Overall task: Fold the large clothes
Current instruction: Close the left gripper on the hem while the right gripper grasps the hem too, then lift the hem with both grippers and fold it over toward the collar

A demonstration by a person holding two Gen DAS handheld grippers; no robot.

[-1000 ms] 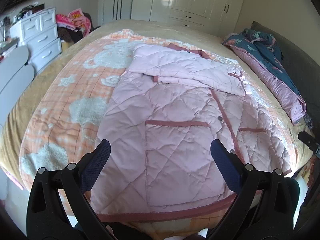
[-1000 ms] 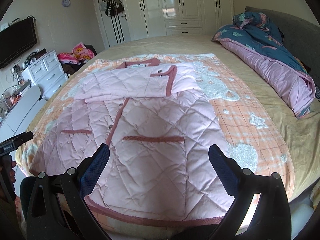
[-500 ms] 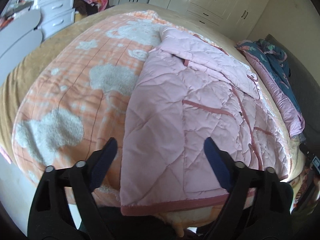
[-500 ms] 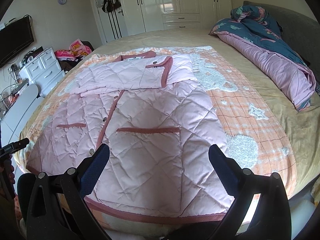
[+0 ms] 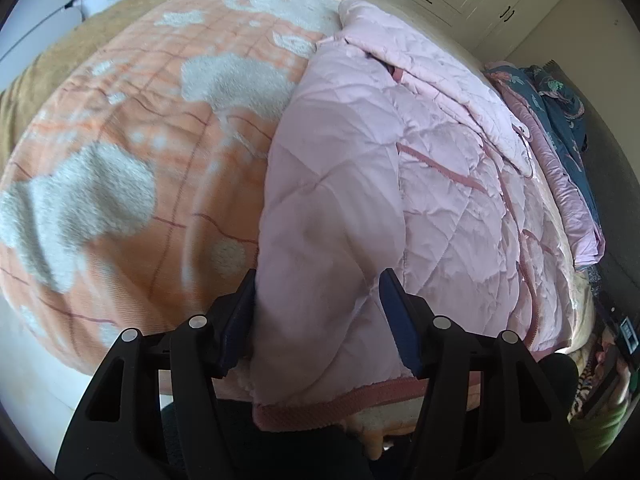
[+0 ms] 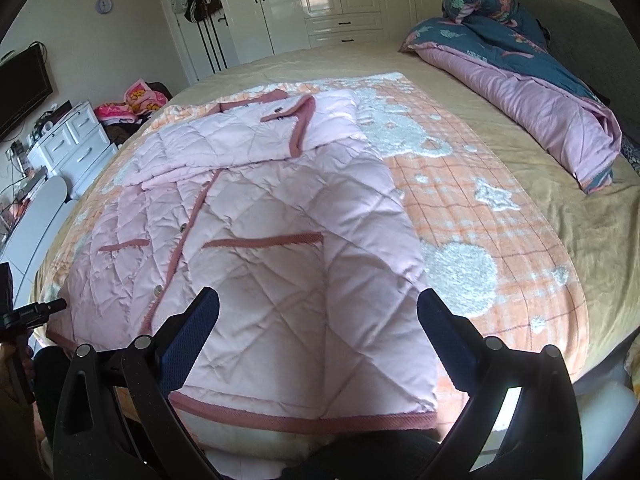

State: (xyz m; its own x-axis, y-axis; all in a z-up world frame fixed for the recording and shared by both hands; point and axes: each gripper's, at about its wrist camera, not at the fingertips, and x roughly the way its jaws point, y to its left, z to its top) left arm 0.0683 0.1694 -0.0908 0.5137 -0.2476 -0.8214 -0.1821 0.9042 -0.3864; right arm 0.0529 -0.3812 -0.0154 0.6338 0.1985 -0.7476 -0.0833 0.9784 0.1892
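Note:
A pink quilted jacket (image 5: 400, 200) with dusty-rose trim lies flat on the bed, its sleeves folded across the chest. My left gripper (image 5: 318, 312) is low over the jacket's lower left hem corner. Its jaws are closing with the cloth bunched between them, and the left pad (image 5: 240, 312) sits at the jacket's side edge. In the right wrist view the jacket (image 6: 260, 208) spreads out ahead. My right gripper (image 6: 318, 320) hangs open over the lower right part of the hem, with the cloth below it and nothing gripped.
An orange and white fleece blanket (image 6: 500, 240) lies under the jacket on a tan bedspread. A rolled blue and lilac duvet (image 6: 540, 92) lies at the far right of the bed. A white dresser (image 6: 68, 144) and wardrobes (image 6: 340, 0) stand beyond the bed.
My left gripper has dropped and swung to the jacket's left hem corner, and its jaws have narrowed around the cloth. The right gripper has moved a little closer to the hem, still wide.

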